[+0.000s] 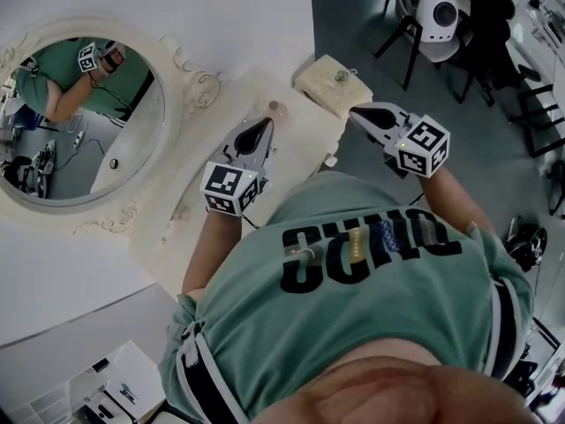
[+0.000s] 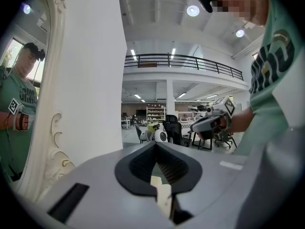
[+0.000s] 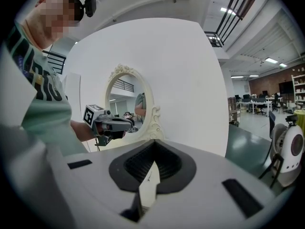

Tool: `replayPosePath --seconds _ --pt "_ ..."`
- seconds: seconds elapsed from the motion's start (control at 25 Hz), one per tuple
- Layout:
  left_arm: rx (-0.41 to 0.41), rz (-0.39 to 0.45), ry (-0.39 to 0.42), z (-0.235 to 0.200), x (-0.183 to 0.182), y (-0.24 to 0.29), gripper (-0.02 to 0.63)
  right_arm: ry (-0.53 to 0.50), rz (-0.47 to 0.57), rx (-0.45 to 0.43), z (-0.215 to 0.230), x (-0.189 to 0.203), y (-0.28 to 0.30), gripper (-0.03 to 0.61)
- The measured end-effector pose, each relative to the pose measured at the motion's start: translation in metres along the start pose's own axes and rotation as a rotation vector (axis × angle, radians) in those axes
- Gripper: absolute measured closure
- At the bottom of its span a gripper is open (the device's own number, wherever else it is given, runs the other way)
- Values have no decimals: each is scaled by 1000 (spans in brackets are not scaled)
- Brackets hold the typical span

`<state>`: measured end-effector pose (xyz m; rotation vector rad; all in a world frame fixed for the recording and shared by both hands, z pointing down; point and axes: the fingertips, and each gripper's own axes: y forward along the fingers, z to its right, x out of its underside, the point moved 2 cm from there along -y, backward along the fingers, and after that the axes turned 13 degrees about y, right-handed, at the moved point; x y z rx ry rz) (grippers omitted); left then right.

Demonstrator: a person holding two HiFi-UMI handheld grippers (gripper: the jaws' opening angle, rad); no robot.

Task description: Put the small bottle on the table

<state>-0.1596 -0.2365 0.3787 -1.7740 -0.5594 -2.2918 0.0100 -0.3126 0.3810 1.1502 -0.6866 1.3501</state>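
Note:
On the cream dressing table [image 1: 291, 148], near its far edge, stands a small pale object [image 1: 274, 107] that may be the small bottle; it is too small to tell. My left gripper [image 1: 258, 131] hovers over the table just short of that object, its jaws shut and empty. My right gripper [image 1: 364, 113] hangs past the table's right side, near a cream box [image 1: 334, 82], and it too is shut with nothing in it. Each gripper shows in the other's view: the right gripper [image 2: 209, 123] and the left gripper [image 3: 114, 124]. Neither gripper view shows the object.
An oval mirror [image 1: 84, 122] in an ornate cream frame stands against the white wall at the left. The cream box has a knob on top. A small white thing [image 1: 329, 160] lies at the table's right edge. Black chairs [image 1: 424, 25] stand on the grey floor behind.

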Motion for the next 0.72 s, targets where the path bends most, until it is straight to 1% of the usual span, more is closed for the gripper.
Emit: replayPosePath --seconds 0.72 --pt "-9 -9 -9 3 5 -10 603 -10 -17 -10 -12 7 0 586"
